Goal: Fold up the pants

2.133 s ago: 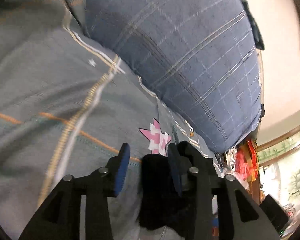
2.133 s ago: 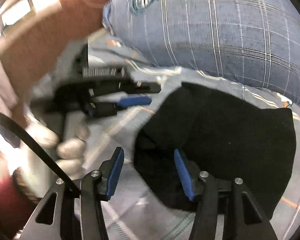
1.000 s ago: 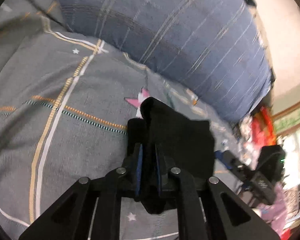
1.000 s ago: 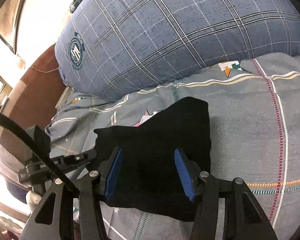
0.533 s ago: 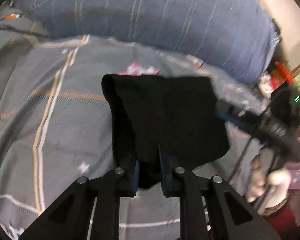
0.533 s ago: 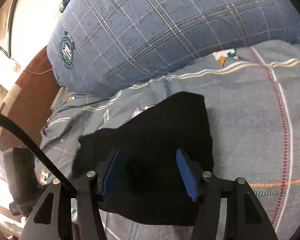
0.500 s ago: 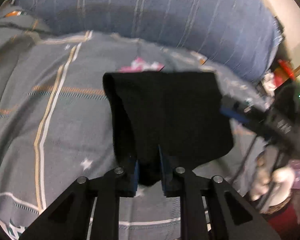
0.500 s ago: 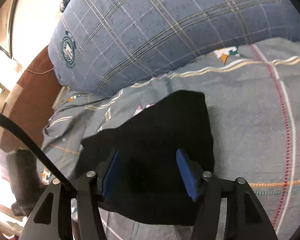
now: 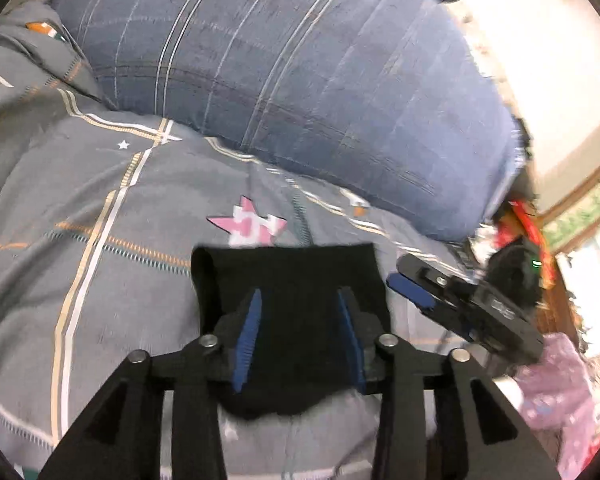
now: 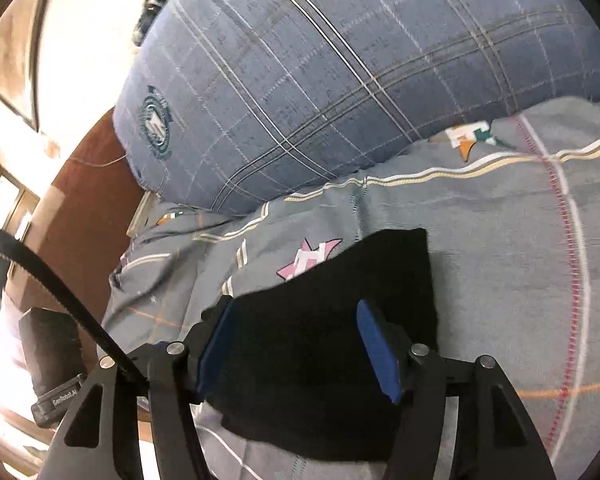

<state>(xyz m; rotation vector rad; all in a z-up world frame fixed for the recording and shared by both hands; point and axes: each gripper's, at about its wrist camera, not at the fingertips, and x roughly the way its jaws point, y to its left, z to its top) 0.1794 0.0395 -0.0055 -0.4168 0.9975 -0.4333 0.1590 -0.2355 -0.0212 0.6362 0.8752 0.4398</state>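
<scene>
The black pants [image 9: 296, 276] lie folded into a small flat rectangle on the grey bedspread [image 9: 80, 208]. My left gripper [image 9: 298, 320] is open and empty, its blue pads held just above the near part of the pants. My right gripper [image 10: 296, 332] is open and empty too, hovering over the pants [image 10: 340, 304] from the other side. It also shows in the left wrist view [image 9: 460, 304] at the pants' right edge.
A large blue plaid pillow [image 9: 300, 72] fills the back, also in the right wrist view [image 10: 340, 80]. A pink star print [image 9: 252, 224] lies just beyond the pants. A brown headboard [image 10: 88, 184] stands at left. Red and pink clutter [image 9: 528, 232] sits beyond the bed's right edge.
My left gripper was shut on the pants' near edge half a second ago; it has opened and let go. The pants now lie flat. The right gripper stayed open above them.
</scene>
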